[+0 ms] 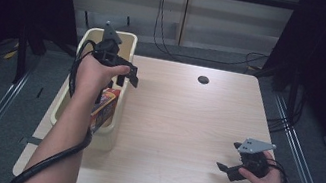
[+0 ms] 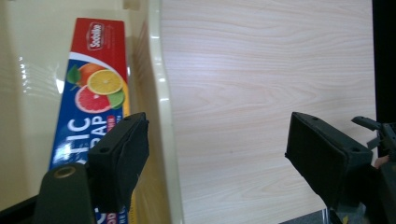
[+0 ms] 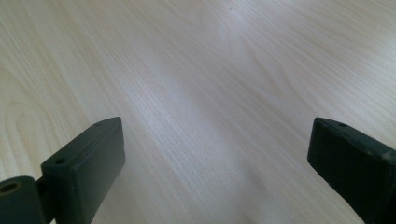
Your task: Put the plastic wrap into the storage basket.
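The left claw (image 1: 122, 73) hangs empty, jaws wide apart, above the cream plastic bin (image 1: 109, 135); beneath it lies the fruit-printed cardboard wrap box (image 2: 91, 93). The right claw (image 1: 226, 169) gapes wide over the pale wooden bench (image 1: 185, 126).

Overhead light is falling brightly on the pale table (image 1: 180, 125) while the surroundings are sitting in near-black, soft shadows are lying under the arms, glare is streaking the cream bin (image 2: 159, 93) wall, and both close views are showing blurred black jaws at the bottom.
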`<action>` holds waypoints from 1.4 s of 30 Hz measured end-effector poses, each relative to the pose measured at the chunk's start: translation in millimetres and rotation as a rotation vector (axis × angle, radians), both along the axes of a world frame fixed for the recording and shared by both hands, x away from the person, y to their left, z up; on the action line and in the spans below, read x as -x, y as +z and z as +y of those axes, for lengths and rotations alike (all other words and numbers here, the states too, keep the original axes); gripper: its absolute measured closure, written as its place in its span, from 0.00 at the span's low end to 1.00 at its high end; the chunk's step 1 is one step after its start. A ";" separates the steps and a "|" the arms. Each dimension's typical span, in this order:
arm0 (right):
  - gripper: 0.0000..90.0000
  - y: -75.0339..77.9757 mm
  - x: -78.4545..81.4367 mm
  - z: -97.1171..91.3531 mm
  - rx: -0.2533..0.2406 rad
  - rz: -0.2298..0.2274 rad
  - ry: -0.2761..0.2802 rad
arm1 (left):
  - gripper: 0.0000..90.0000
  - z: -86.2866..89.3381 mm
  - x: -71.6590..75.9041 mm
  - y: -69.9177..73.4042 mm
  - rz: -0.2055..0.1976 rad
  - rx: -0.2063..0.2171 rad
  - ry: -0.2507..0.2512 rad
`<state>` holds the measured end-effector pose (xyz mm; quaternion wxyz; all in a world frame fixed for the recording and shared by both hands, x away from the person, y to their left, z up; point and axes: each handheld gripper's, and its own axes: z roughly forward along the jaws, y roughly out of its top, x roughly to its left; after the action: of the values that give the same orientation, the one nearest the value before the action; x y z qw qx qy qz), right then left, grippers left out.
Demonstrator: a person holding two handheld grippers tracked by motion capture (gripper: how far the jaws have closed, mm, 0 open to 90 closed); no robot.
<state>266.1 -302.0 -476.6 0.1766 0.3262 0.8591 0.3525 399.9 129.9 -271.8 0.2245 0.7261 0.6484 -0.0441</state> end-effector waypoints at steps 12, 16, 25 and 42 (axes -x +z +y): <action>0.04 0.4 0.8 0.3 0.001 0.003 -0.006 | 0.19 -27.7 1.3 -2.1 -0.051 0.025 -0.074; 0.04 0.3 1.1 0.1 0.002 0.002 -0.005 | 0.18 -38.6 2.0 -4.8 -0.041 0.043 -0.080; 0.04 0.0 1.3 0.1 0.000 0.001 0.003 | 0.17 -57.7 3.6 -10.9 -0.060 0.050 -0.136; 0.04 0.2 1.9 -0.6 0.000 0.001 0.000 | 0.18 -85.2 8.0 -31.3 -0.065 0.085 -0.199</action>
<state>264.2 -302.5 -476.4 0.1761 0.3267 0.8591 0.3523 391.9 44.8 -303.1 0.2703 0.7777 0.5632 -0.0702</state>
